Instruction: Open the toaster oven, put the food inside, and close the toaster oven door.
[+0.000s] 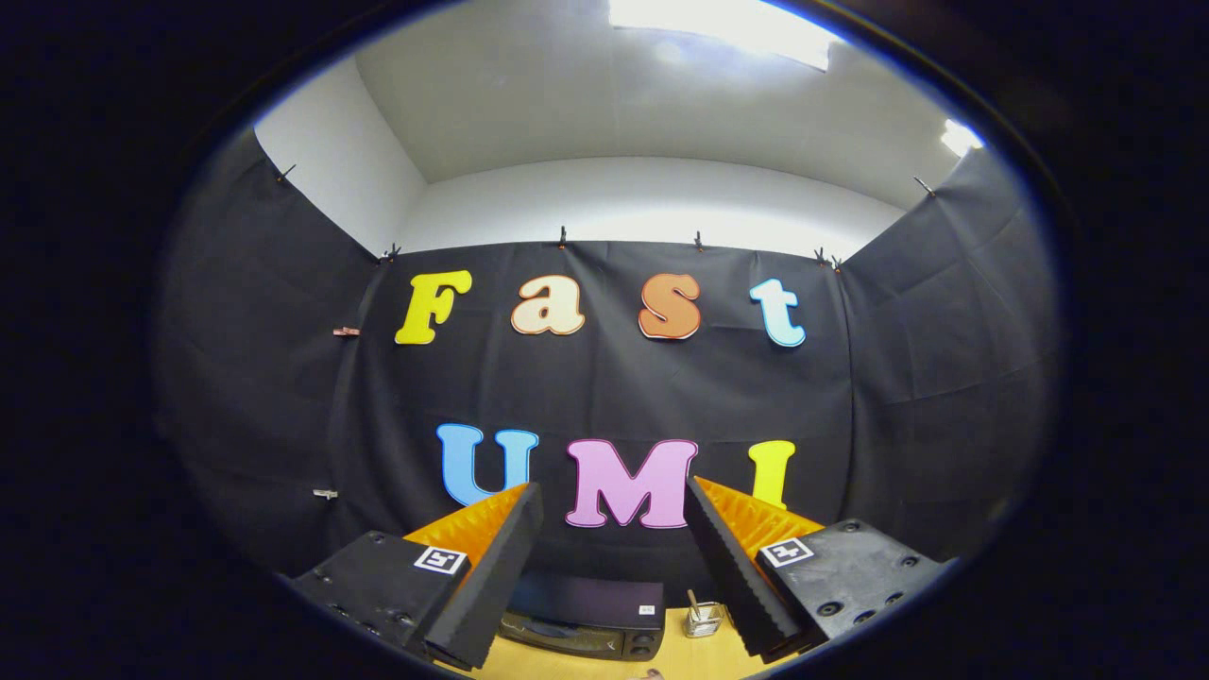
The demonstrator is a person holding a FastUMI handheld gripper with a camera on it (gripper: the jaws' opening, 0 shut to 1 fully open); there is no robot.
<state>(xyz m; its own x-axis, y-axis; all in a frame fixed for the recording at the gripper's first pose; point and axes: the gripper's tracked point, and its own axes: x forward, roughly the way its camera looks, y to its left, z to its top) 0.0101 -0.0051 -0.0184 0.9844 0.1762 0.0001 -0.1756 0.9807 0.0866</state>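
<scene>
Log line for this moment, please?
tool: open, empty, raised | toaster oven: beyond fingers, on table | small jar: beside oven

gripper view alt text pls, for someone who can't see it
The claw is open and empty, raised well above a wooden tabletop and aimed at the black cloth booth wall. Far below, between its fingers, sits a dark toaster oven with a small clear glass container beside it. White walls and a ceiling light show above the cloth.

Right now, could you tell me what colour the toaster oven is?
Black, in the gripper view: toaster oven beyond the open gripper.
</scene>
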